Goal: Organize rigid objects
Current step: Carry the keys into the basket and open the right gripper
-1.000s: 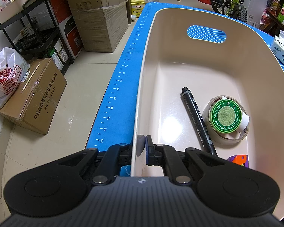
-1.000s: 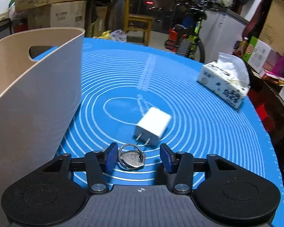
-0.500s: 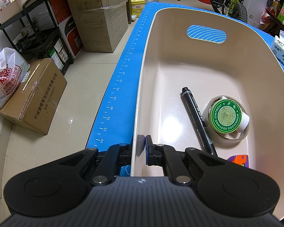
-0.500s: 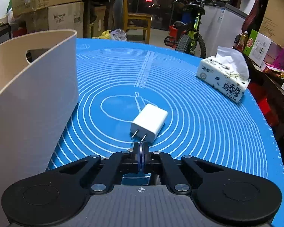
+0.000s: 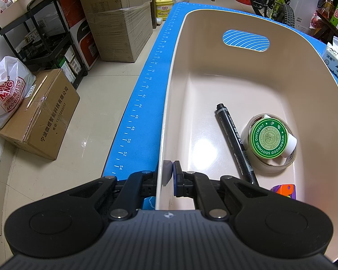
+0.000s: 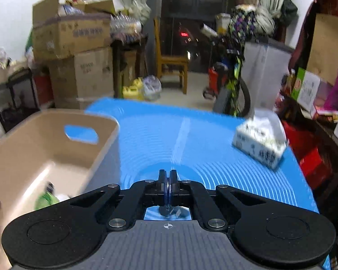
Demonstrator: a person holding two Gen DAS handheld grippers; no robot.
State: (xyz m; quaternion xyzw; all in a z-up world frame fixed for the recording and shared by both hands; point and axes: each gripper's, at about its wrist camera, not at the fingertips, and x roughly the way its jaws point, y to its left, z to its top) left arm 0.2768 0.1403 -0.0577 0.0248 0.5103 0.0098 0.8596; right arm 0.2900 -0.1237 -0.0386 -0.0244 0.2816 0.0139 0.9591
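My left gripper (image 5: 167, 175) is shut on the near left wall of the beige bin (image 5: 169, 94), one finger inside and one outside. Inside the bin lie a black marker (image 5: 234, 139), a tape roll (image 5: 287, 157) with a green ointment tin (image 5: 269, 139) on it, and a purple-orange toy (image 5: 284, 190). My right gripper (image 6: 168, 180) is shut on a metal ring holder, of which only a thin edge shows between the pads; it is raised above the blue mat (image 6: 191, 148), right of the bin (image 6: 56, 153). The white charger is out of view.
A tissue pack (image 6: 261, 144) lies at the mat's far right and shows in the left wrist view (image 5: 336, 63). Beyond the mat's left edge the floor holds cardboard boxes (image 5: 40, 112), a black shelf (image 5: 40, 36) and a bag. A bicycle (image 6: 234, 85) and chair stand behind.
My right gripper closed on the metal ring holder on the mat, then lifted it and tilted up, so the white charger dropped out of view. The left gripper has not moved.
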